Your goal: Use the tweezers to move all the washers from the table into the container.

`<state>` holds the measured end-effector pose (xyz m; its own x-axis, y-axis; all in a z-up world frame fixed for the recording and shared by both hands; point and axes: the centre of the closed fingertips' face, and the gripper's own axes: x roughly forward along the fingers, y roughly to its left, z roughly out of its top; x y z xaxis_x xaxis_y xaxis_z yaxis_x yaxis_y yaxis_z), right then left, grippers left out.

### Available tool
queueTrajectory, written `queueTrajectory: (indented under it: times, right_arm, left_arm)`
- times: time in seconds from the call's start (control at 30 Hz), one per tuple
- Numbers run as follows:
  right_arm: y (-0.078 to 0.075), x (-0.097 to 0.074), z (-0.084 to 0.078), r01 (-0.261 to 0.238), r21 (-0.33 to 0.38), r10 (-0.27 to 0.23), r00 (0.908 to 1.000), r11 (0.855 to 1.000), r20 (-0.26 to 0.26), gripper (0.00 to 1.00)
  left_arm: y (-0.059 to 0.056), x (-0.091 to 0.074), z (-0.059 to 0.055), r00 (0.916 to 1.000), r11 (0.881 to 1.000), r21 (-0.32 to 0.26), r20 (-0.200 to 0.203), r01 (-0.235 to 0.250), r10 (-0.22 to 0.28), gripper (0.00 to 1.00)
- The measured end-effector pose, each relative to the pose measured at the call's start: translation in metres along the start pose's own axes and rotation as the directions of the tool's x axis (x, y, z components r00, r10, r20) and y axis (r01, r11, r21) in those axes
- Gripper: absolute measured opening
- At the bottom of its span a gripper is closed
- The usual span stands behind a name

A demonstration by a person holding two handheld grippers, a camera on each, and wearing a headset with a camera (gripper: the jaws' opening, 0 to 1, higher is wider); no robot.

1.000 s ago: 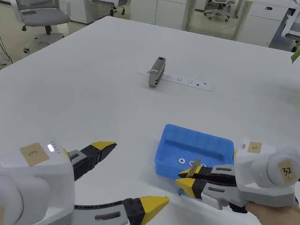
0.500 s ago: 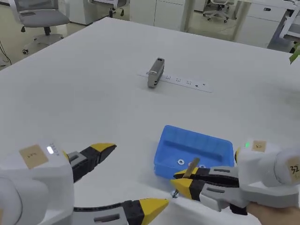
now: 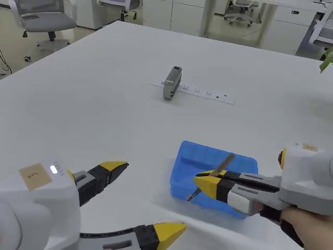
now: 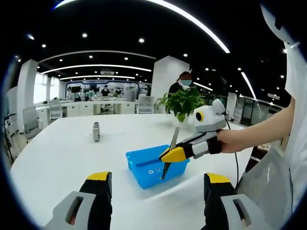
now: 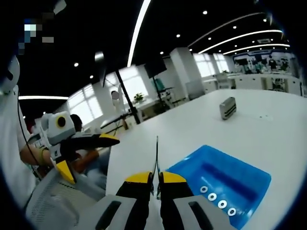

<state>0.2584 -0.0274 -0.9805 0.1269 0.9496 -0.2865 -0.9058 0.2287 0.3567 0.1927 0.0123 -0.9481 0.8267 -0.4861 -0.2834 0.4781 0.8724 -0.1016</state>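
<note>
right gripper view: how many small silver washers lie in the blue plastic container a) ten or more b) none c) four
c: four small silver washers lie in a row on the floor of the blue plastic container.

Nothing legible. A tan sticker (image 3: 34, 175) on the white body of the left gripper (image 3: 148, 197), at eight o'clock in the head view, carries a handwritten mark too faint to read. The edge of a second tan sticker (image 3: 310, 147) shows on the right gripper (image 3: 204, 180) at four o'clock, unreadable. Small printed marks on the flat strip (image 3: 203, 92) at twelve o'clock are too small.
</note>
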Motion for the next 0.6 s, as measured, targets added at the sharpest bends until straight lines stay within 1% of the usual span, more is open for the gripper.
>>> queueTrajectory:
  times: [0.2,0.27,0.37,0.43,0.5,0.6]
  right_arm:
    - [-0.005,0.003,0.009,0.009,0.040,-0.011,0.9990,0.999,0.043,0.03]
    - [-0.010,0.004,0.012,0.017,0.054,-0.020,0.9981,0.998,0.058,0.03]
    - [-0.018,0.008,0.016,0.040,0.076,-0.046,0.9960,0.996,0.076,0.03]
    - [-0.026,0.010,0.016,0.063,0.086,-0.069,0.9943,0.994,0.081,0.03]
    - [-0.034,0.012,0.015,0.086,0.097,-0.094,0.9926,0.992,0.077,0.03]
    - [-0.041,0.016,0.014,0.108,0.118,-0.118,0.9900,0.987,0.078,0.03]
  left_arm:
    - [0.002,-0.001,0.001,1.0000,1.000,-0.009,0.009,-0.001,0.001,0.79]
    - [0.003,-0.001,0.002,0.9999,1.000,-0.011,0.011,-0.005,0.005,0.79]
    - [0.004,-0.002,0.001,0.9999,1.000,-0.007,0.011,-0.009,0.010,0.78]
    - [0.006,-0.002,0.001,0.9998,1.000,-0.021,0.012,-0.014,0.014,0.78]
    - [0.006,-0.003,0.002,0.9998,1.000,-0.026,0.018,-0.012,0.013,0.78]
    - [0.006,-0.003,0.001,0.9998,1.000,-0.029,0.016,-0.009,0.010,0.77]
